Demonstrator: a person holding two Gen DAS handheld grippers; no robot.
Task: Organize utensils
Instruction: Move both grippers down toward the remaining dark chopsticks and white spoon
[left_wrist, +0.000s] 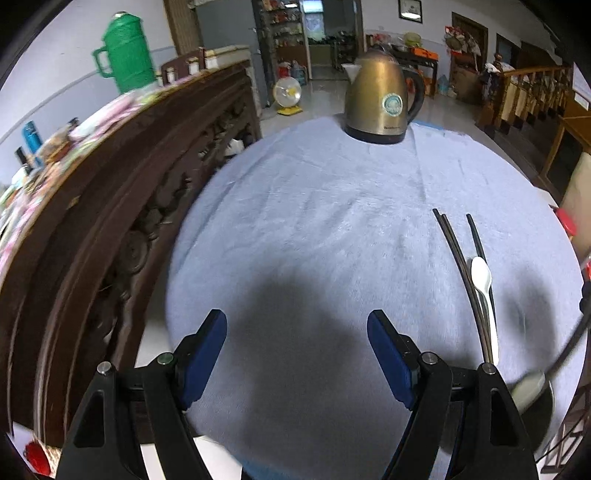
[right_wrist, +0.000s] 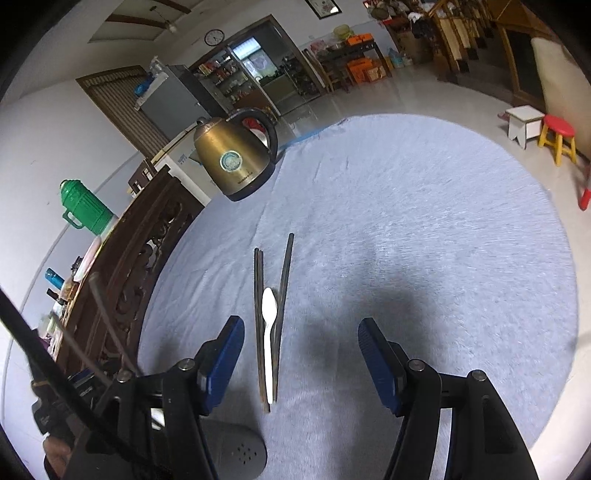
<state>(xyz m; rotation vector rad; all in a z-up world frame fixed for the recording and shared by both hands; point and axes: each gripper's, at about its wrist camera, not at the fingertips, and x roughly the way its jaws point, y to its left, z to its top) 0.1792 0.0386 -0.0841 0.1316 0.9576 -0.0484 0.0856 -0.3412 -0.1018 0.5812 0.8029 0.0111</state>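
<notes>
Dark chopsticks (right_wrist: 271, 317) lie side by side on the light blue tablecloth (right_wrist: 424, 229), with a white plastic spoon (right_wrist: 269, 328) lying among them, bowl pointing away. In the left wrist view the chopsticks (left_wrist: 463, 273) and spoon (left_wrist: 484, 295) lie to the right of my left gripper (left_wrist: 297, 325), which is open and empty above the cloth (left_wrist: 314, 206). My right gripper (right_wrist: 301, 332) is open and empty; the utensils lie just inside its left finger (right_wrist: 225, 362).
A brass electric kettle (left_wrist: 380, 99) stands at the far side of the table, also in the right wrist view (right_wrist: 236, 158). A carved dark wooden cabinet (left_wrist: 122, 206) flanks the table's left edge, with a green jug (left_wrist: 125, 55) on it. A grey object (right_wrist: 236, 450) lies at the near edge.
</notes>
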